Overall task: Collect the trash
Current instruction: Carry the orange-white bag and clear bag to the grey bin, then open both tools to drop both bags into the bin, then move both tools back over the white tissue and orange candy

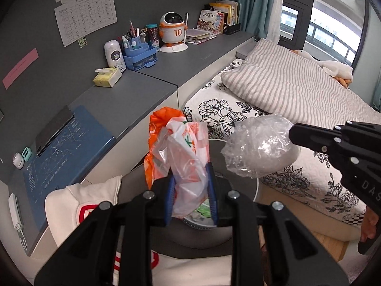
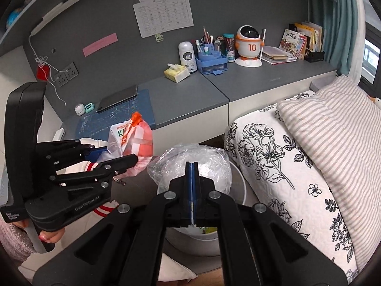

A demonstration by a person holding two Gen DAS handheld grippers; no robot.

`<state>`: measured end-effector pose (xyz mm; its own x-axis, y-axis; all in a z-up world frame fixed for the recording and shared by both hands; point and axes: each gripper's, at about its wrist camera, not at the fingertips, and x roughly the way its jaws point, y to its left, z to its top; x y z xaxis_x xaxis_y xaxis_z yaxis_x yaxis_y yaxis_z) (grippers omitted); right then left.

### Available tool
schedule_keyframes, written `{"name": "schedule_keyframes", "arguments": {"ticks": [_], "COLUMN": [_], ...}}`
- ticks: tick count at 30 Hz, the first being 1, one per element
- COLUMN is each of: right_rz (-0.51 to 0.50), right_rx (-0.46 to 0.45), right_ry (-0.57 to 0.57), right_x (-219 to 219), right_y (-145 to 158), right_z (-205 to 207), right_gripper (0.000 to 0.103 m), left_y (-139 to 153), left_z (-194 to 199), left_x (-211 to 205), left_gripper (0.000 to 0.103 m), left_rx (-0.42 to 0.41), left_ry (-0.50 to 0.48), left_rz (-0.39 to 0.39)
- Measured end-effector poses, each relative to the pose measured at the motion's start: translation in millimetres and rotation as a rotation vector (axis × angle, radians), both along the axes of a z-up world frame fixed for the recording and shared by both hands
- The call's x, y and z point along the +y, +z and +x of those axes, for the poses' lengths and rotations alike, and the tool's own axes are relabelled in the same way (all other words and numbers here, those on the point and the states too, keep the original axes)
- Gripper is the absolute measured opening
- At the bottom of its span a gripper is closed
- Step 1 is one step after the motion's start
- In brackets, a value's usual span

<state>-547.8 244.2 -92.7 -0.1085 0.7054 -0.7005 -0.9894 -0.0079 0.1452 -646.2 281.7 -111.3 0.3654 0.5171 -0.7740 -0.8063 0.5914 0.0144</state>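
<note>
Trash here is feather-light, crushable film: my left tool pinches the orange-and-white bag by its gathered middle, my right tool, fully closed, nips the clear wrap ball above the white bin.

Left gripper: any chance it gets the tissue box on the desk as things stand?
Probably not yet. The left gripper is shut on an orange-and-white plastic bag, so its jaws are taken. The tissue box sits farther back on the desk with nothing on top, but the bag must be dropped first.

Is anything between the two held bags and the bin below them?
Nothing visible. The orange bag and clear bag hang in open air above the white bin, whose opening sits just beneath the grippers.
</note>
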Motion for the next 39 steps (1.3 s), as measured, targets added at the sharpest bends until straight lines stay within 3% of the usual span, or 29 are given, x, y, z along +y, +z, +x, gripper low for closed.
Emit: {"name": "schedule_keyframes", "arguments": {"ticks": [3,16,17,20,29,33,39], "right_rz": [-0.014,-0.049,-0.05,-0.052,-0.046,-0.039,-0.03], "right_rx": [-0.02,-0.048,-0.05,-0.055,-0.053,-0.051,-0.043], "right_ry": [-0.015,-0.12,-0.125,-0.135,-0.178,-0.222,-0.295], "right_x": [7.9,6.2,4.8,3.6,-12.9,-26.3,-54.3], "right_y": [-0.6,-4.4,-4.4,-4.4,-4.1,-4.8,-5.7], "right_z": [-12.6,-6.6,-6.5,-6.7,2.0,12.6,46.5], "right_gripper": [0.011,0.016,0.016,0.016,0.017,0.031,0.036], "left_y": [-4.9,-24.9,-25.6,-27.6,-24.4,-21.2,-15.1], "left_z": [-4.0,8.8,10.3,12.8,21.5,36.2,74.2], "left_x": [7.3,17.7,18.7,18.4,10.1,-0.4,-21.2], "left_gripper": [0.024,0.028,0.033,0.076,0.077,0.077,0.077], "left_rx": [-0.01,-0.018,-0.014,-0.007,0.004,0.007,0.008], "left_ry": [-0.024,-0.162,-0.168,-0.17,-0.189,-0.233,-0.308], "left_rz": [-0.015,-0.059,-0.058,-0.047,-0.023,-0.014,-0.001]}}
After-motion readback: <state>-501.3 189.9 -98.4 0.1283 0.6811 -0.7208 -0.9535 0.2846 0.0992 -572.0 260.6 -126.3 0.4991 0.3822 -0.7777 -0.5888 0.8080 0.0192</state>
